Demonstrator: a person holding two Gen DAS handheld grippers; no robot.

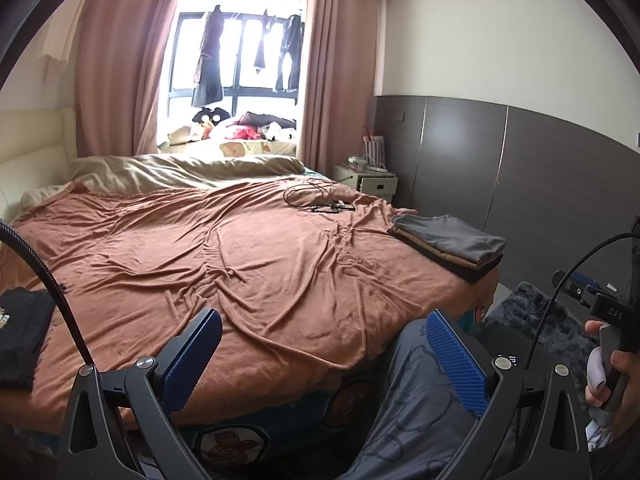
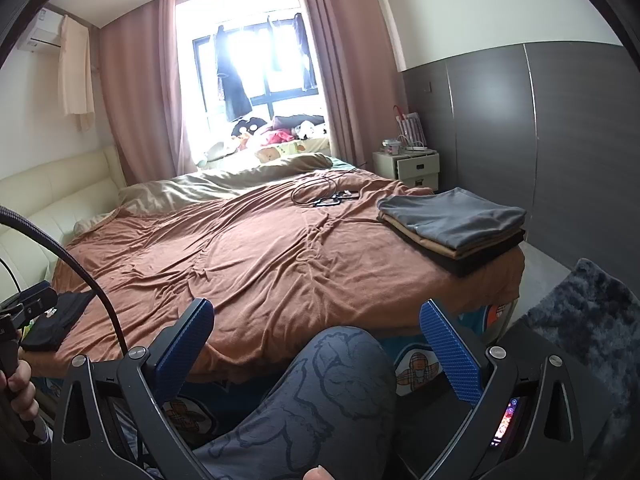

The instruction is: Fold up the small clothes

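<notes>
A stack of folded clothes (image 1: pixel 452 244), grey on top, then tan, then black, lies at the right front corner of the bed; it also shows in the right wrist view (image 2: pixel 456 224). A dark garment (image 1: pixel 20 332) lies at the left front edge of the bed, seen also in the right wrist view (image 2: pixel 56 320). My left gripper (image 1: pixel 324 356) is open and empty, held back from the bed's front edge. My right gripper (image 2: pixel 320 348) is open and empty, above the person's knee (image 2: pixel 328 392).
The bed is covered by a rumpled rust-brown blanket (image 1: pixel 224 256). A black cable and small devices (image 1: pixel 320 200) lie at its far right. A white nightstand (image 2: pixel 408 168) stands by the dark wall. A dark shaggy rug (image 2: pixel 584 320) lies on the floor at right.
</notes>
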